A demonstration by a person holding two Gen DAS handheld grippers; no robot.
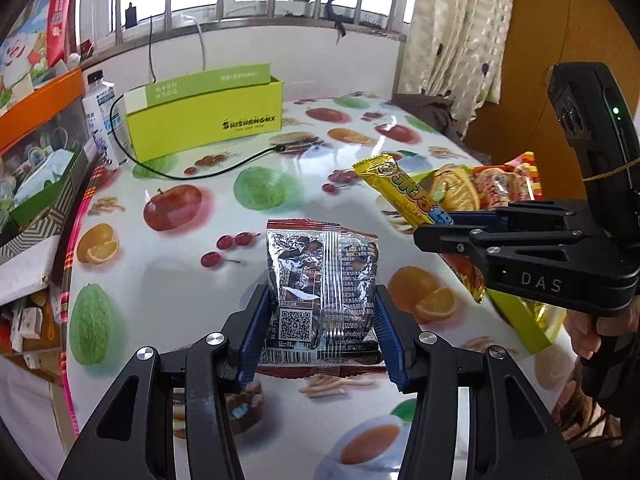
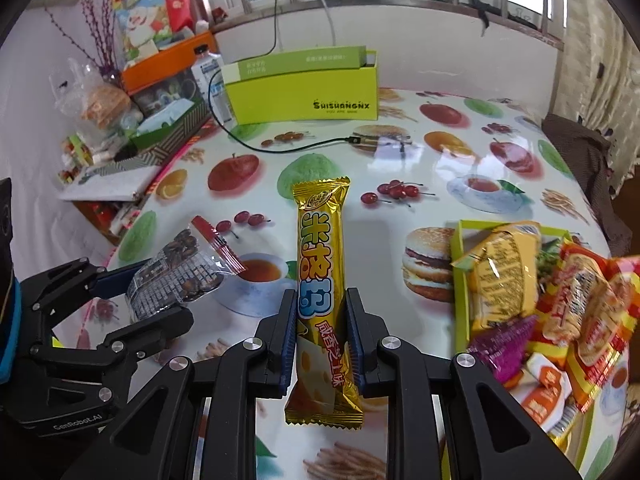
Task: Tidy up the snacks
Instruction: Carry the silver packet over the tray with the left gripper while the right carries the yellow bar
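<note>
Tablecloth (image 2: 460, 160) white, printed with fruit, burgers, teacups. Box (image 2: 308, 96) lime green, dark lettering. Bar (image 2: 320, 280) gold wrapper, blue and orange characters. Packet (image 1: 322, 292) silver-black foil, red edges. Tray (image 2: 460, 280) lime green. Cable (image 2: 280, 148) black. Gripper pads (image 1: 250, 340) blue.

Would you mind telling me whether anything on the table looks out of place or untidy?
The black cable trails loose across the tablecloth, and the snacks are heaped over the green tray, spilling past its rim. Both held packets look intact.
</note>
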